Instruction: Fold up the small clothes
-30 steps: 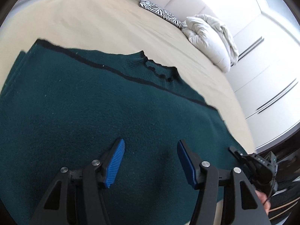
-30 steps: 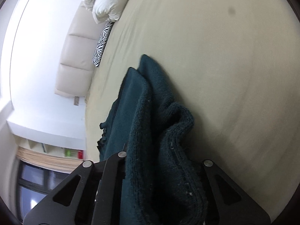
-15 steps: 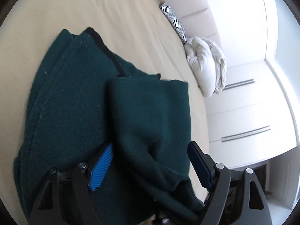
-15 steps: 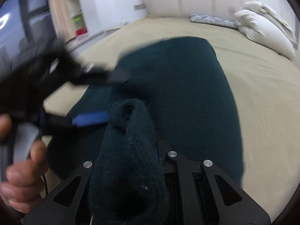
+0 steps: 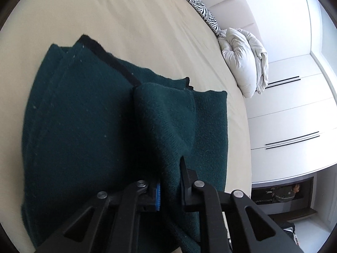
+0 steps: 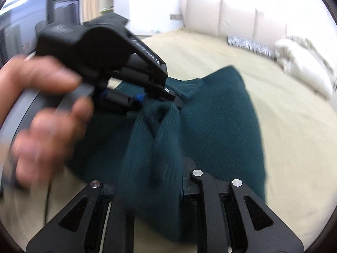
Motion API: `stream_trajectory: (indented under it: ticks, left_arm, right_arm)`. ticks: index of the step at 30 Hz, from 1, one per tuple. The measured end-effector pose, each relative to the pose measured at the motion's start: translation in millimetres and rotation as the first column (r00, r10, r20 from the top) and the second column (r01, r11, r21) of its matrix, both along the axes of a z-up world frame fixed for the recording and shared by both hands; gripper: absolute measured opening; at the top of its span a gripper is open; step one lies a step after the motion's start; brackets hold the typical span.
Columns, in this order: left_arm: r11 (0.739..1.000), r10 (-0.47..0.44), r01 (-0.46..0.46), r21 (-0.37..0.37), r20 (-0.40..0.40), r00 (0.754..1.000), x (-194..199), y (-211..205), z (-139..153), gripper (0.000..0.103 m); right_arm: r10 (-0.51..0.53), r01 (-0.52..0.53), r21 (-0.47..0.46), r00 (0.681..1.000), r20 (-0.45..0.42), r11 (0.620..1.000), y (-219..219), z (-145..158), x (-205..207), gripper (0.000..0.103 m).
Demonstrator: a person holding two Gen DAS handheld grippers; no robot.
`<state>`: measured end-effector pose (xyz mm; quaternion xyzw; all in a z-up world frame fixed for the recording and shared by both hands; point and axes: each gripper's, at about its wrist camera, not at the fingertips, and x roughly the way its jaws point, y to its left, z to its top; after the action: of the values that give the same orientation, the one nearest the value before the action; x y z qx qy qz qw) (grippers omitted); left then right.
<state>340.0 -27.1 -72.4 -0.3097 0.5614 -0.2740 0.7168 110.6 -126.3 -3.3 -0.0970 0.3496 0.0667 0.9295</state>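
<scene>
Both grippers, left [image 5: 169,181] & right [image 6: 147,189], pinching green sweater [image 5: 84,126] sleeve bunch; uneven pull prob skews fold, drags layers off bed [image 5: 126,21].

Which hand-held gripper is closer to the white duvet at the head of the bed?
Cannot tell: both hand-held grippers, left and right, are shut on one fold of the green sweater, side by side, far from the white duvet.
</scene>
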Motion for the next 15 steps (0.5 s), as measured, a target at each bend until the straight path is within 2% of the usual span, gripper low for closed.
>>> stream_trajectory:
  ticks: [4, 8, 11, 15]
  left_arm:
    - [0.999, -0.017, 0.016, 0.031, 0.027, 0.999, 6.3, 6.5, 9.0, 0.014]
    - [0.997, -0.037, 0.032, 0.077, 0.068, 0.997, 14.2, 24.7, 24.0, 0.014]
    - [0.986, -0.071, 0.055, 0.155, 0.096, 0.993, 19.2, 37.3, 30.0, 0.014]
    - [0.981, -0.076, 0.057, 0.184, 0.100, 0.992, 25.6, 57.4, 24.1, 0.014]
  right_arm:
    - [0.051, -0.045, -0.083, 0.996, 0.076, 0.996, 26.5, 14.7, -15.6, 0.014]
    - [0.174, -0.162, -0.132, 0.982, 0.077, 0.978, 67.3, 10.0, -19.1, 0.009]
    - [0.208, -0.200, -0.114, 0.976, 0.059, 0.973, 85.8, 3.2, -14.7, 0.008]
    - [0.234, -0.228, -0.103, 0.971, 0.049, 0.968, 103.3, 1.7, -10.8, 0.008]
